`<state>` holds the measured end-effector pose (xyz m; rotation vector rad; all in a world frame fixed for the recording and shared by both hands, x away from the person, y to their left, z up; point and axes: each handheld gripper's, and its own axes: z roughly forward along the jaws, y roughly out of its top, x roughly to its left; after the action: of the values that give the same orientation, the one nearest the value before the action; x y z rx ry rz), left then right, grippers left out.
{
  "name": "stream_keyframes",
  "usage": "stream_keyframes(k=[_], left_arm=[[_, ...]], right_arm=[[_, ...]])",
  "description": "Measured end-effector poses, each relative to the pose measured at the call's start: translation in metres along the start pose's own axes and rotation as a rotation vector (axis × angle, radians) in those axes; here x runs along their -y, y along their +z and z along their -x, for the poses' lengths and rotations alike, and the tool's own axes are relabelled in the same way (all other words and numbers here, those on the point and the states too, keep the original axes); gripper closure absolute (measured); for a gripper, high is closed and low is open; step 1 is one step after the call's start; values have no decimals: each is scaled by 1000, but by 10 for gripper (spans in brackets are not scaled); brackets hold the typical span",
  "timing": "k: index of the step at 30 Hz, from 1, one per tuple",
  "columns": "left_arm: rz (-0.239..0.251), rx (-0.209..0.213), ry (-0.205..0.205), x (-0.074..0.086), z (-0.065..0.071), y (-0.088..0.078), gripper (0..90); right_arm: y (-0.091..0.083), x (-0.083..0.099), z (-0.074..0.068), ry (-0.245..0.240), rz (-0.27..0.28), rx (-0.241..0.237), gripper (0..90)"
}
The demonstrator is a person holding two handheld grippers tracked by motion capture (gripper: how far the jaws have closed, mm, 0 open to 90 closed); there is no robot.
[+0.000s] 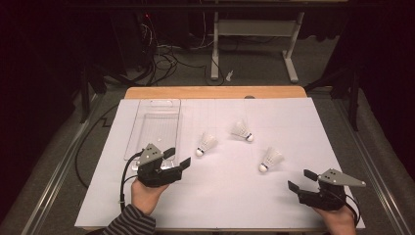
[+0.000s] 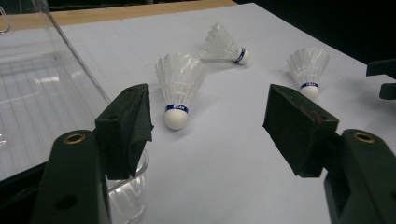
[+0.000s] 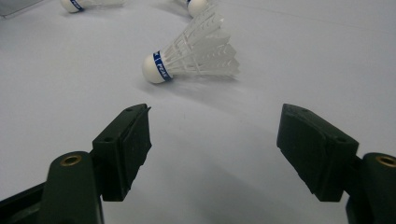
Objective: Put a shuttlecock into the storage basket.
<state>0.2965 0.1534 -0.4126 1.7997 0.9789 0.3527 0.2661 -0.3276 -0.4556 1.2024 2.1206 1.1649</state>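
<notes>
three white feathered shuttlecocks lie on the white sheet mid-table, each with a rounded cork and a blue band: left shuttlecock (image 1: 207, 144) cork toward the near edge, middle shuttlecock (image 1: 242, 131) cork right, right shuttlecock (image 1: 270, 159) cork near-left. left gripper (image 1: 176, 159), jaws apart, sits beside the clear plastic tray (image 1: 152, 128) at the left edge; right gripper (image 1: 302, 180), jaws apart, sits at the near right corner.

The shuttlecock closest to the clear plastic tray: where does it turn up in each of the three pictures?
High view: shuttlecock left of centre, right of the clear tray.
Left gripper view: centre, straight ahead between the open jaws.
Right gripper view: top left corner, cut off by the edge.
Shared landmark: its blue band above the white cork.
</notes>
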Motion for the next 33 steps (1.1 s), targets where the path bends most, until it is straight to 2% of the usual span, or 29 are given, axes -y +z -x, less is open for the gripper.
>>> stream_keyframes(k=[13, 33], left_arm=[[14, 13, 15, -9, 6, 12, 331], [-1, 20, 28, -25, 10, 33, 334]], right_arm=[[0, 0, 0, 2, -1, -2, 264], [1, 0, 0, -2, -6, -6, 264]])
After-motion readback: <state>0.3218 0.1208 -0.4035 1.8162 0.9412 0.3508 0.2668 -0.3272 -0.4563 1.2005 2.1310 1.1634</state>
